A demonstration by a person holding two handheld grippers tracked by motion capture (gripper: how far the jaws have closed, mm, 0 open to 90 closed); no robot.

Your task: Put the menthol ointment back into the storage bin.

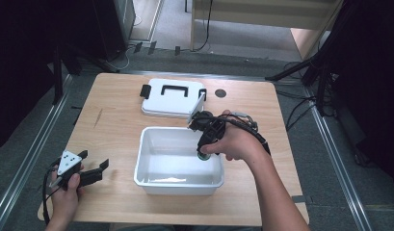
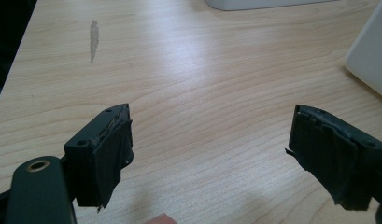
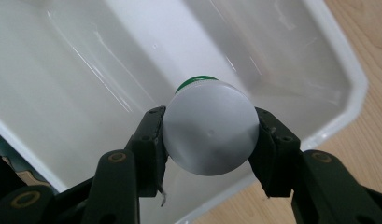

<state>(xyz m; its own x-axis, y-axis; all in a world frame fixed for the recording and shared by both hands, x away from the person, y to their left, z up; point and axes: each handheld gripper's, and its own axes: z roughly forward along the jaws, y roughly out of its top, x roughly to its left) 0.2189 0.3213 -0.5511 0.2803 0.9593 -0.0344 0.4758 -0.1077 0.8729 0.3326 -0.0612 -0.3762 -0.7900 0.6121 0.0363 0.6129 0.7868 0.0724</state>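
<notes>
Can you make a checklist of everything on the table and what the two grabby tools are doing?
Surface: wooden table with a grey smear and a dark round hole at the far edge.
Job's things: open white bin mid-table; its white lid with black handle lies flat behind it; a white bottle with a green cap, held over the bin.
Clutter: nothing seen.
Grippers: left tool open, holding nothing, low near the table's left front; right tool shut on the bottle.
Cables: one trails from each tool; more lie on the floor at right.
Surroundings: grey floor, metal rails, black stands, a wooden bench beyond.
</notes>
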